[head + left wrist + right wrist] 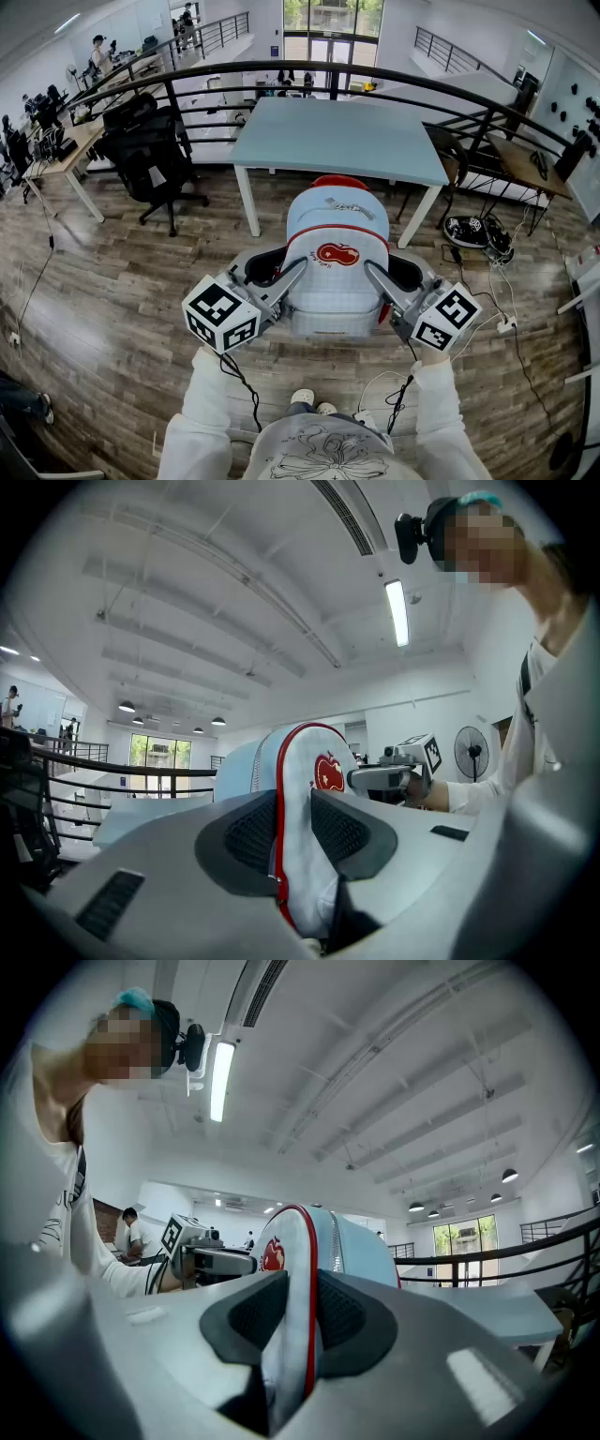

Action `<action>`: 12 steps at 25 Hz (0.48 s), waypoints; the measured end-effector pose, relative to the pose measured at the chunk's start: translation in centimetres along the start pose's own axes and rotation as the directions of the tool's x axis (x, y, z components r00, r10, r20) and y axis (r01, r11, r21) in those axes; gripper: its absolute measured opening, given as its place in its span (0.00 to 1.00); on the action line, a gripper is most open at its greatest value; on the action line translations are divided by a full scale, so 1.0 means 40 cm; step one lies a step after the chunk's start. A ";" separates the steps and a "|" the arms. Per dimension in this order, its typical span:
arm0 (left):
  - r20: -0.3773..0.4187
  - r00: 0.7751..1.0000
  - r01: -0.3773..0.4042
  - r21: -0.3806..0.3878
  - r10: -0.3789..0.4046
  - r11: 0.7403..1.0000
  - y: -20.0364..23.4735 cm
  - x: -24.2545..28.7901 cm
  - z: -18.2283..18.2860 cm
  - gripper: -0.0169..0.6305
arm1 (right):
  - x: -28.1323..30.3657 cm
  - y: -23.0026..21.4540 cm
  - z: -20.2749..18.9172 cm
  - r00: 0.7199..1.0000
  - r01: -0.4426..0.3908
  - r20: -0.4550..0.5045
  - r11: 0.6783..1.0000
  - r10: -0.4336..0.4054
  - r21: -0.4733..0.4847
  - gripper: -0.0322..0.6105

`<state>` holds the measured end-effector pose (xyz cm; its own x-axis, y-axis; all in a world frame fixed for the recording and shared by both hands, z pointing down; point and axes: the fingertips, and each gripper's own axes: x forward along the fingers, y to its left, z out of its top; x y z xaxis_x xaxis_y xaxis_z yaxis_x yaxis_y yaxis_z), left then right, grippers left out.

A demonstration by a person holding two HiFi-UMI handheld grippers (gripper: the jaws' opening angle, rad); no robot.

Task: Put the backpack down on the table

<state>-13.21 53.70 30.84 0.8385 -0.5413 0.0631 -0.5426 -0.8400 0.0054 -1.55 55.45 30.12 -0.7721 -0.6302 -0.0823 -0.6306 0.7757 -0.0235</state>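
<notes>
Currently the backpack (336, 272) hangs in the air over the wooden floor (112, 309), on the person's side of the light-blue bench (347, 141), not on it. Long axis runs from the person toward the bench. The red handle end points at the bench; the apple-logo face is turned up.

Left hand-held gripper (292, 272) is clamped on its left red-piped edge. Right hand-held gripper (375, 274) is clamped on the right edge. Both come in from the sides.
</notes>
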 end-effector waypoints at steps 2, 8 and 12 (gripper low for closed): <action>-0.001 1.000 0.002 0.001 -0.002 1.000 0.006 0.000 0.000 0.20 | 0.006 -0.003 -0.001 1.000 0.002 0.000 1.000 -0.002 0.001 0.20; -0.007 1.000 0.007 0.001 -0.007 1.000 0.029 -0.001 -0.011 0.20 | 0.027 -0.008 -0.016 1.000 0.004 -0.004 1.000 -0.004 0.001 0.20; -0.004 1.000 0.014 0.004 -0.014 1.000 0.051 0.000 -0.014 0.20 | 0.046 -0.017 -0.023 1.000 0.015 -0.003 1.000 -0.015 -0.001 0.21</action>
<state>-14.33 52.00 31.43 0.8457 -0.5294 0.0671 -0.5307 -0.8475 0.0024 -2.63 53.73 30.92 -0.7626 -0.6420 -0.0793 -0.6424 0.7660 -0.0236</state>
